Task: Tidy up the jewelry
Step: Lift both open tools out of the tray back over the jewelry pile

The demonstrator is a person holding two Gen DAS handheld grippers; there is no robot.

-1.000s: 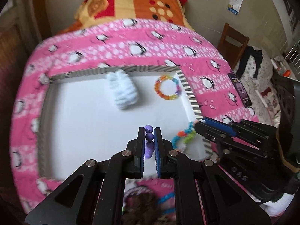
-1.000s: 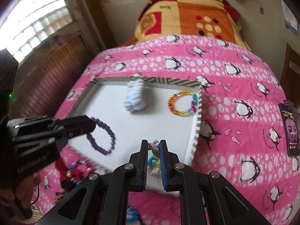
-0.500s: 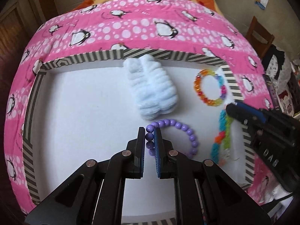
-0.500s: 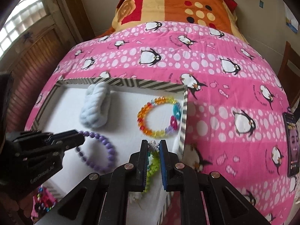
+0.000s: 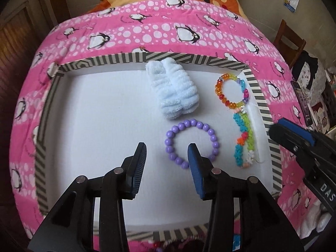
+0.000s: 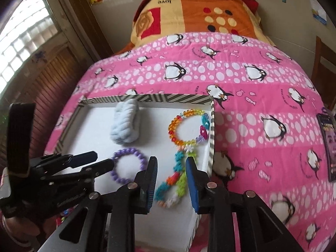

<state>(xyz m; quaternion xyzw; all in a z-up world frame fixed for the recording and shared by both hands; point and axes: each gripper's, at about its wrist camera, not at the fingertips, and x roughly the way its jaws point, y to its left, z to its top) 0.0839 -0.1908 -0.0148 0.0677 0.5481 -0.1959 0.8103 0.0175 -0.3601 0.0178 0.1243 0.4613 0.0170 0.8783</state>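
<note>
A bed point(image 5: 159, 29) covered by a pink penguin-print blanket point(image 6: 262, 96) carries a shallow white tray point(image 5: 50, 96) with a black-and-white striped rim. Beyond the pink blanket lies an orange, red and yellow patterned blanket point(image 6: 189, 14) against a pale wall. A window point(image 6: 23, 35) with wooden panelling below it lights the room on the left; a wooden chair point(image 5: 289, 40) stands by the bed's right side, and a phone point(image 6: 328, 145) lies near the bed's right edge.

In the tray, a pale blue fluffy scrunchie point(image 5: 174, 92) rests against the far rim. A multicoloured bead bracelet point(image 5: 231, 90) sits in the far right corner, and a colourful flower-bead strand point(image 5: 244, 140) stretches along the right rim just below it. The purple bead bracelet point(image 5: 191, 142) lies flat on the tray floor, between scrunchie and near rim.

The left hand-held gripper point(image 5: 167, 159) hovers over the tray with fingers spread wide, holding nothing. The right hand-held gripper point(image 6: 171, 170) is likewise parted, straddling the flower-bead strand without clamping it.
</note>
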